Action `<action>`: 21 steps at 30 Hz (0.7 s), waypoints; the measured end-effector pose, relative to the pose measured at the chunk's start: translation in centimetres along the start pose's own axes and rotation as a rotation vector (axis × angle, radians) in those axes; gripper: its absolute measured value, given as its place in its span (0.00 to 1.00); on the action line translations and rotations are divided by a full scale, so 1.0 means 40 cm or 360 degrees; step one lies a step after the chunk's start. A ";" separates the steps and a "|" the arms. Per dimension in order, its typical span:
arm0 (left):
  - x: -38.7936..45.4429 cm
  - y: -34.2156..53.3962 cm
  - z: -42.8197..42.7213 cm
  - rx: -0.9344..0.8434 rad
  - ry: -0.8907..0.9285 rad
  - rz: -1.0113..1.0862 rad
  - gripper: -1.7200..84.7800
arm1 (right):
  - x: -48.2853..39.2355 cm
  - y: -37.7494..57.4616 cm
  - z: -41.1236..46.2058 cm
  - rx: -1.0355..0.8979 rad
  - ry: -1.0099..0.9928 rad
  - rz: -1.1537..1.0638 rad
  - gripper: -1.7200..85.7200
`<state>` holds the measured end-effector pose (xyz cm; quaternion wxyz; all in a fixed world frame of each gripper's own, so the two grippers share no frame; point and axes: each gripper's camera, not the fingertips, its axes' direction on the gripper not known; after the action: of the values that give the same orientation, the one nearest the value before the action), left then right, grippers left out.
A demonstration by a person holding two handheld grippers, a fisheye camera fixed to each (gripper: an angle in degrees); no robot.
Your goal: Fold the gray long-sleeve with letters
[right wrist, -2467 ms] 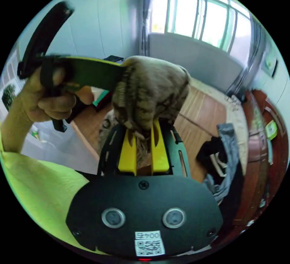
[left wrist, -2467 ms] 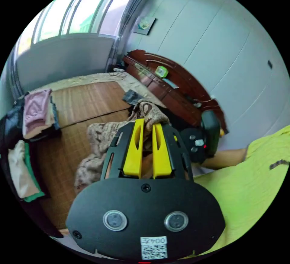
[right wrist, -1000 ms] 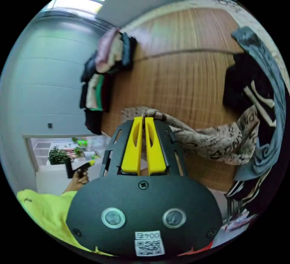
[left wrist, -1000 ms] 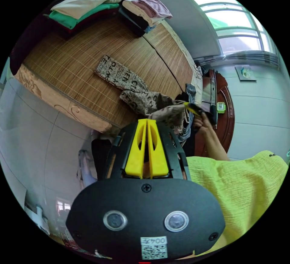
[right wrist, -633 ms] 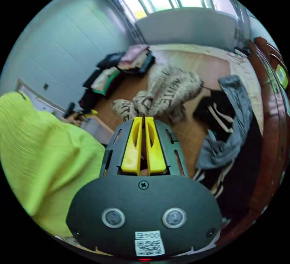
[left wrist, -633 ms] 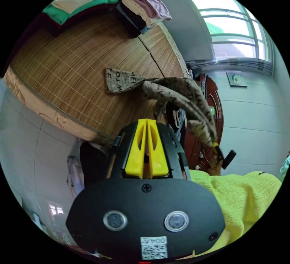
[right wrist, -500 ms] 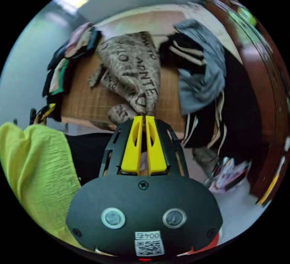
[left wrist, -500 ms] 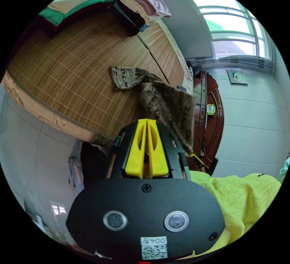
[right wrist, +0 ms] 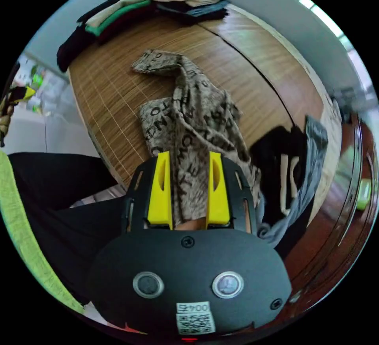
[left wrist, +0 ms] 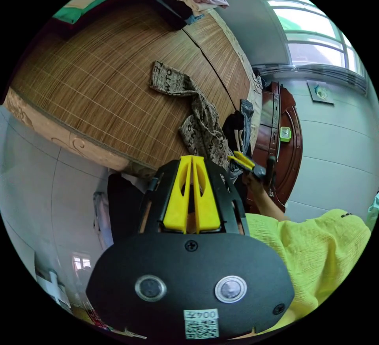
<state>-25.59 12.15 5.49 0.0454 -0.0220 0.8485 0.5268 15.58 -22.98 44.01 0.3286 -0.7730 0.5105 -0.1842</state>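
Fabric of the gray long-sleeve lies between the parted jaws of the right gripper, unclamped, while the left gripper is clenched empty, so the bunched shirt risks sliding off the bed edge

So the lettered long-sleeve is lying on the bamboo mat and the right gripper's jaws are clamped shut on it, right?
Not quite. The lettered long-sleeve does lie on the bamboo mat, but the right gripper is open: the right gripper view shows its jaws spread apart, with the fabric running between them, unpinched.
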 end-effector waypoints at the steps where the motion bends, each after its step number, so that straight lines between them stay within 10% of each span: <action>1: -0.006 0.009 -0.004 0.0002 0.0000 -0.0019 0.02 | -0.029 -0.068 0.028 -0.0032 0.0054 -0.0149 0.19; 8: -0.022 0.047 -0.031 0.0002 0.0080 -0.0013 0.04 | -0.067 -0.243 0.248 -0.0601 0.0094 -0.0399 0.06; 14: -0.024 0.017 -0.023 -0.0177 0.0269 0.0199 0.10 | 0.212 -0.103 -0.106 0.0207 -0.1063 0.0295 0.06; 21: 0.043 -0.113 0.109 -0.0541 0.0626 0.0386 0.21 | 0.024 0.053 -0.308 0.0417 -0.1148 0.0179 0.06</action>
<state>-26.69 14.07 -0.64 -0.1878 -0.0295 0.7368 0.6488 6.91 -28.34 51.29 0.5925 -0.7105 0.3758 0.0542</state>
